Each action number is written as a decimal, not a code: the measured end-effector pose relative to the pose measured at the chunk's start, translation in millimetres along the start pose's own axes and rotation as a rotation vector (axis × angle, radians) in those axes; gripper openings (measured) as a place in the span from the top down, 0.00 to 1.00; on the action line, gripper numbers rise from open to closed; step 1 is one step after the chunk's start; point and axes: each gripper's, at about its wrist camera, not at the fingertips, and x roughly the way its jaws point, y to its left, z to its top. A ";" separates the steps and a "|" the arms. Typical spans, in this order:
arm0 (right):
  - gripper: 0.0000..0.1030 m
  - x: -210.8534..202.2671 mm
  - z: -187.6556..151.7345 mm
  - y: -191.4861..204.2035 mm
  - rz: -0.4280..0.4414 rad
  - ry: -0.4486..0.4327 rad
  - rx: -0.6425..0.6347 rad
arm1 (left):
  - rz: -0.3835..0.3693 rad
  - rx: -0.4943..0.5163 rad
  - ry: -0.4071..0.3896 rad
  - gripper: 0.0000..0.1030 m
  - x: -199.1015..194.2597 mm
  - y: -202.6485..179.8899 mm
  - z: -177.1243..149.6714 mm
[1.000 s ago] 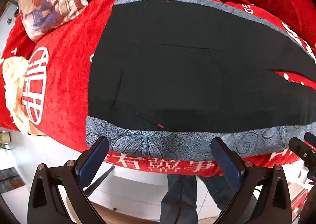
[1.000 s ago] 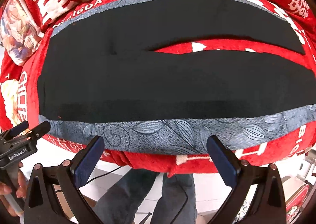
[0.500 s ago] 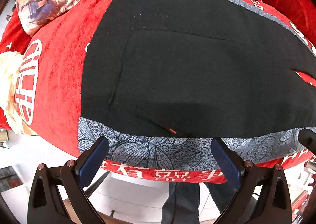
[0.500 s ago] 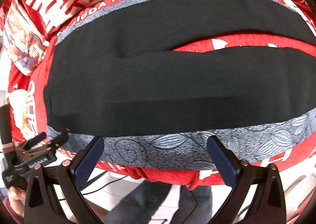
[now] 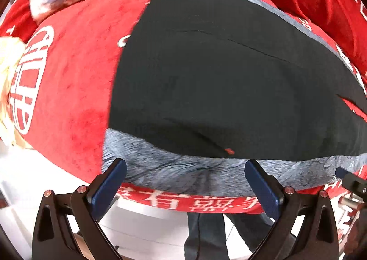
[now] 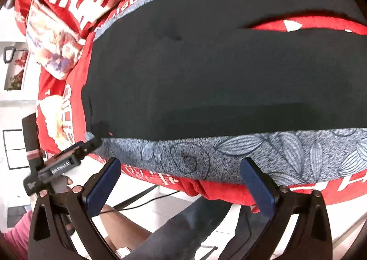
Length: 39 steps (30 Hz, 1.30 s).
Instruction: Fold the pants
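Note:
Black pants (image 5: 229,81) lie flat on a grey leaf-patterned cloth (image 5: 174,168) over a red blanket (image 5: 75,90). The waist end is at the left and the two legs run right, with red showing in the gap between them (image 6: 305,25). My left gripper (image 5: 185,182) is open and empty, just in front of the near waist corner. My right gripper (image 6: 181,179) is open and empty, in front of the near edge of the pants (image 6: 206,81). The left gripper also shows in the right wrist view (image 6: 91,144), close to the pants' near left corner.
A printed cushion (image 6: 54,49) lies at the far left on the blanket. A cream cloth (image 5: 6,76) sits at the left edge. The grey cloth (image 6: 252,154) borders the pants. The blanket's near edge drops to a white floor (image 5: 160,225), where a person's legs stand.
Both grippers have moved forward and closer to the near edge of the pants. The left gripper now sits by the near waist corner. Both stay open.

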 end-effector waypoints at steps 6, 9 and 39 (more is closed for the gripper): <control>0.00 18.7 -15.3 -14.9 0.183 0.048 0.111 | -0.172 -0.098 -0.014 0.00 7.7 39.4 -23.6; 0.03 33.0 -23.6 -28.1 0.227 0.075 0.158 | -0.262 -0.163 0.002 0.00 23.6 53.5 -34.0; 0.93 37.4 -17.0 -76.7 0.460 -0.031 0.487 | -0.331 -0.343 0.013 0.65 35.4 70.0 -21.2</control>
